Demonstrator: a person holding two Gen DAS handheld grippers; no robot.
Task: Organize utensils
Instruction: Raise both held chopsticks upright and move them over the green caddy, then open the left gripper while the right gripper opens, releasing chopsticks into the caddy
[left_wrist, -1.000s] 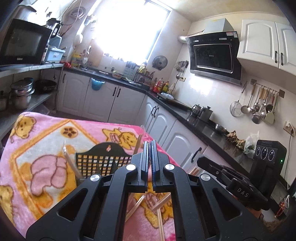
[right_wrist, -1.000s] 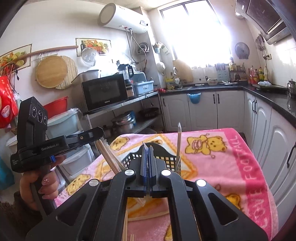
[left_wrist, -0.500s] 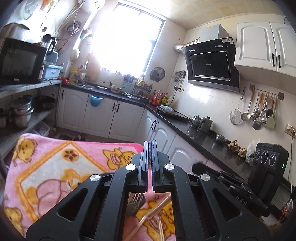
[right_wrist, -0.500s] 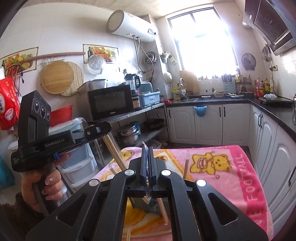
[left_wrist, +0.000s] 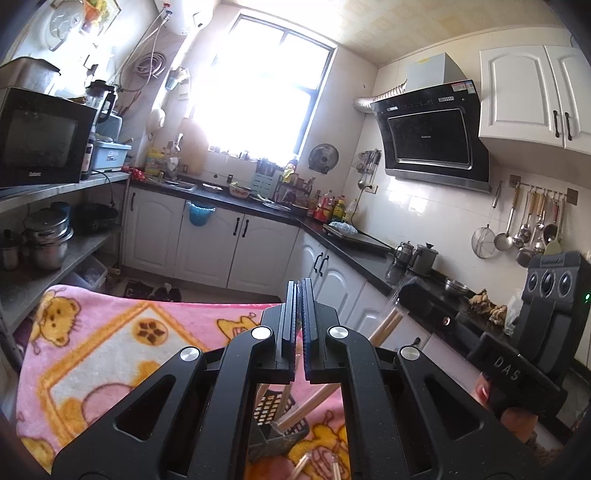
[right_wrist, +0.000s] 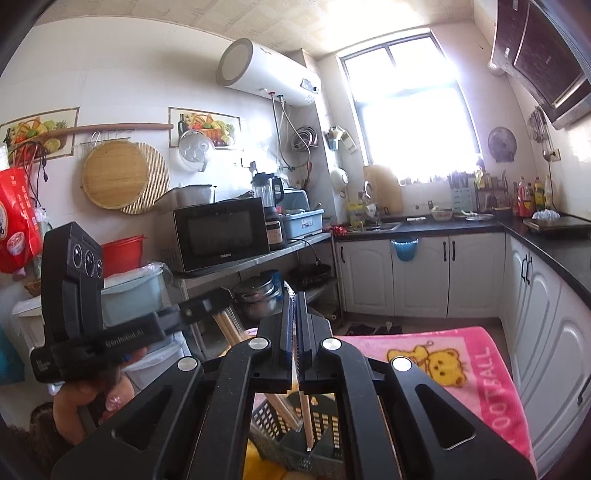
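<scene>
Chopsticks are clamped in the shut right gripper, tips inside the basket at 6 o'clock. More are pinched by the left gripper. Insertion seems underway; release is called for next.

White letters "DAS" are showing on the right gripper; "FOOTBALL" is running along the pink blanket; "Galanz" is showing on the microwave

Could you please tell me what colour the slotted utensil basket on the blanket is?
Dark grey-black basket, clearest in the right wrist view.
</scene>
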